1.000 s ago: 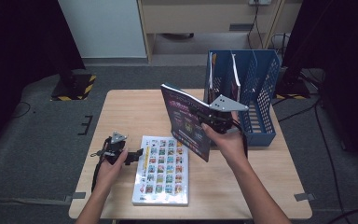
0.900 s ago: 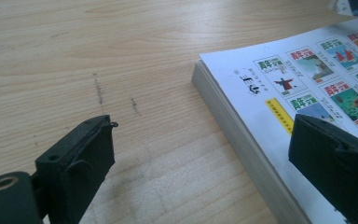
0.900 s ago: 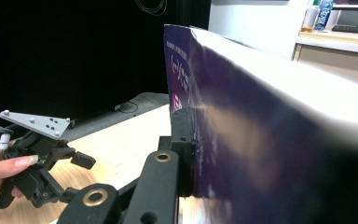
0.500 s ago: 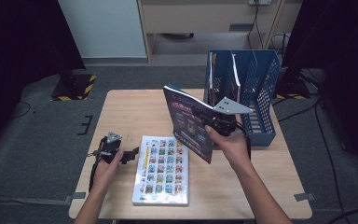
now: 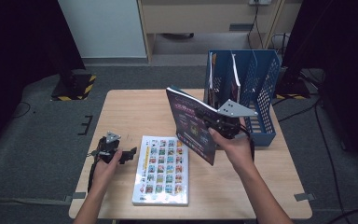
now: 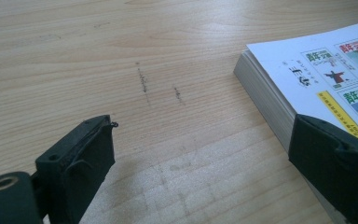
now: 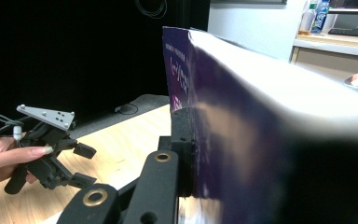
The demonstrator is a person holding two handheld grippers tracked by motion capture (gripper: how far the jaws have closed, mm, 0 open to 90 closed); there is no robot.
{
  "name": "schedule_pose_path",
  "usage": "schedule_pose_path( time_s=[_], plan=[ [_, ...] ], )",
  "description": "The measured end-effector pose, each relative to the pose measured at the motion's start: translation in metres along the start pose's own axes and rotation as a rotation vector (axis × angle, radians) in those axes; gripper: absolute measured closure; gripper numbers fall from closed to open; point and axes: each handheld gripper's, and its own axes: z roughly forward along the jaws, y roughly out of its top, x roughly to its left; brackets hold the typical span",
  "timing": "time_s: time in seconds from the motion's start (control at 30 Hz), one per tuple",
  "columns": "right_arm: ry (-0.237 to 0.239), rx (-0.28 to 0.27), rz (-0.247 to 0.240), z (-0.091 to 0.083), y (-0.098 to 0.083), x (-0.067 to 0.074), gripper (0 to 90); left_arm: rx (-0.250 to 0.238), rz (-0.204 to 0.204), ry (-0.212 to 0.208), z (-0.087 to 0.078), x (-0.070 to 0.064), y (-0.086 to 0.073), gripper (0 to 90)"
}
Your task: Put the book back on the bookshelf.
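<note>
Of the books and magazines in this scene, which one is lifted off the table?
The dark purple magazine, clamped upright in the right claw. The white picture-grid book lies flat on the table, and the others stand in the blue file rack.

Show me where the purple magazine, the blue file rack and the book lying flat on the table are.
purple magazine (image 5: 192, 125): high view, on its front cover.
blue file rack (image 5: 267, 80): high view, on its right mesh wall.
book (image 5: 162, 169): high view, on its white cover with the grid of small pictures.

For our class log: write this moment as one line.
right tongs: shut on purple book, raised | left tongs: open beside white book | rack: behind
</note>
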Motion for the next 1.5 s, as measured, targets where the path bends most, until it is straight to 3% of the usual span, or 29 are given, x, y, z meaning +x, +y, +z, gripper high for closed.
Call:
schedule_pose_path(
  time_s=[0.4,0.67,1.5],
  plan=[
    [-0.004,0.001,0.004,-0.007,-0.003,-0.002,83.8,0.012,-0.023,0.033,0.0,0.005,-0.002,5.1],
    [-0.01,0.001,0.003,-0.015,-0.004,-0.004,83.8,0.032,-0.015,0.052,0.001,0.009,-0.004,5.2],
    [-0.047,-0.016,0.013,-0.055,-0.01,-0.017,83.8,0.074,-0.002,0.059,0.006,0.009,-0.007,5.2]
  ],
)
